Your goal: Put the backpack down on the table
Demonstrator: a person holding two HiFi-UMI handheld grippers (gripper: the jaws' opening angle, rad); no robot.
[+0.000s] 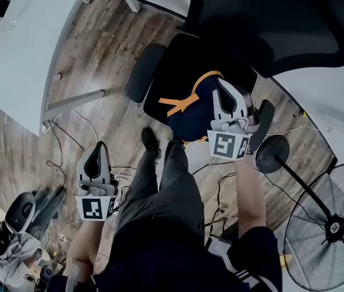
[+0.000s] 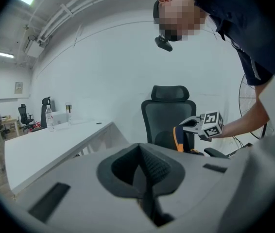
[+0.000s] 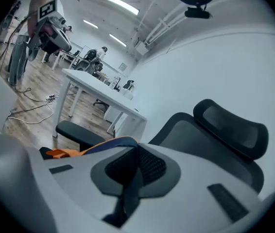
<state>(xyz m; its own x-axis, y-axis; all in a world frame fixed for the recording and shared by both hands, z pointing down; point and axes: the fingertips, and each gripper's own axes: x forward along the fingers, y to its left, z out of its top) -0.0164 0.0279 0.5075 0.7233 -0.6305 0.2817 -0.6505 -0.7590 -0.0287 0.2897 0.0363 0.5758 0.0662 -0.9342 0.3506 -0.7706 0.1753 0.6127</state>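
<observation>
A navy backpack (image 1: pixel 190 105) with orange straps rests on the seat of a black office chair (image 1: pixel 178 59). My right gripper (image 1: pixel 222 84) reaches over its top, shut on a navy, orange-edged strap (image 3: pixel 109 143) that runs into the closed jaws in the right gripper view. In the left gripper view, the backpack (image 2: pixel 179 137) shows against the chair back, with the right gripper (image 2: pixel 190 124) at it. My left gripper (image 1: pixel 101 146) hangs to the left over the wooden floor, apart from the backpack, shut with nothing in it. The white table (image 1: pixel 26 47) stands at the far left.
A standing fan (image 1: pixel 330 224) and a round black stand base (image 1: pixel 272 154) are at the right. Cables (image 1: pixel 68 139) trail over the floor near the table leg. Another chair (image 1: pixel 20 215) is at the lower left. Bottles (image 2: pixel 50 116) stand on the table's far end.
</observation>
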